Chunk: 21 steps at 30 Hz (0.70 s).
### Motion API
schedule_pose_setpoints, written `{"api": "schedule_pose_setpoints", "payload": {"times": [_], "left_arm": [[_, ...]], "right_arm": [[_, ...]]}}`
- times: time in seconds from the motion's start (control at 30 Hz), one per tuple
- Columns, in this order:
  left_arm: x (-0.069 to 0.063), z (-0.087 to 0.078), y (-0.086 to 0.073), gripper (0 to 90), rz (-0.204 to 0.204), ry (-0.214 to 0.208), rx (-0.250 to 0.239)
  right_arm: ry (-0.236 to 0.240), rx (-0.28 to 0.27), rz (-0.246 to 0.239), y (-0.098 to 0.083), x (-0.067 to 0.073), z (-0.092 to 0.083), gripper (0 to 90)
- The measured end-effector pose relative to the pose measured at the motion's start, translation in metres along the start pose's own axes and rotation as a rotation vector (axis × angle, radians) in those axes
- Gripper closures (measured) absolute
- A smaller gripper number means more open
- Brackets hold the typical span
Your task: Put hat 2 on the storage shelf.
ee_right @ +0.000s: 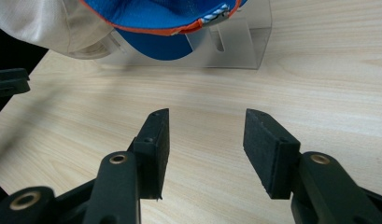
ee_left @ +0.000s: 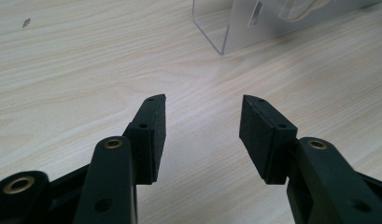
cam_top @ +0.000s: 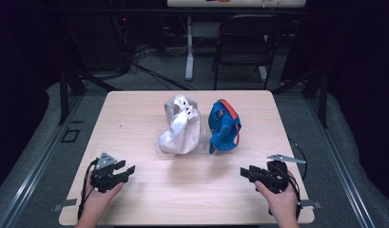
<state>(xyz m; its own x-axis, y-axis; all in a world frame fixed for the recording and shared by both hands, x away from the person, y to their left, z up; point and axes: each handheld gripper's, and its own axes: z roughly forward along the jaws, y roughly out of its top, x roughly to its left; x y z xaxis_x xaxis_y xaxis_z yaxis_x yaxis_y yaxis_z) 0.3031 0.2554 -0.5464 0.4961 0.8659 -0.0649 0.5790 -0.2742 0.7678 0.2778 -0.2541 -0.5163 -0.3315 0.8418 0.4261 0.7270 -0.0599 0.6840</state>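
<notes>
Resting near the front edge of the counter, the left gripper and right gripper are both holding their fingers open and empty, while the white cap and blue cap are sitting side by side on a clear stand farther back, centre.

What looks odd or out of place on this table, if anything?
Nothing is spilled or broken. The white cap and the blue cap sit side by side on a clear stand, both crumpled rather than neatly shaped. The left gripper and right gripper rest open, holding nothing.
</notes>
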Motion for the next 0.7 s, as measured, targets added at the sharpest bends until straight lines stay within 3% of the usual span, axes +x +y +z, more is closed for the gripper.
{"api": "schedule_pose_setpoints", "payload": {"times": [0.1, 0.33, 0.43, 0.53, 0.7], "left_arm": [[0.0, 0.0, 0.0, 51.5, 0.001, -0.001, 0.002], [-0.001, 0.001, 0.0, 51.6, 0.004, 0.001, 0.005], [-0.002, 0.002, 0.0, 51.5, 0.004, -0.004, 0.004], [-0.002, 0.002, 0.0, 51.5, 0.005, -0.005, 0.003], [-0.002, 0.004, -0.001, 51.6, 0.012, -0.007, 0.006]], "right_arm": [[0.015, -0.001, -0.006, -0.007, -0.003, 0.004, 51.9], [0.001, -0.052, -0.087, -0.021, 0.002, 0.008, 50.3], [-0.009, -0.047, -0.121, -0.025, 0.004, 0.011, 50.7], [-0.017, -0.024, -0.097, -0.027, 0.004, 0.013, 51.3], [-0.024, -0.062, -0.101, -0.029, 0.002, 0.014, 51.0]]}}
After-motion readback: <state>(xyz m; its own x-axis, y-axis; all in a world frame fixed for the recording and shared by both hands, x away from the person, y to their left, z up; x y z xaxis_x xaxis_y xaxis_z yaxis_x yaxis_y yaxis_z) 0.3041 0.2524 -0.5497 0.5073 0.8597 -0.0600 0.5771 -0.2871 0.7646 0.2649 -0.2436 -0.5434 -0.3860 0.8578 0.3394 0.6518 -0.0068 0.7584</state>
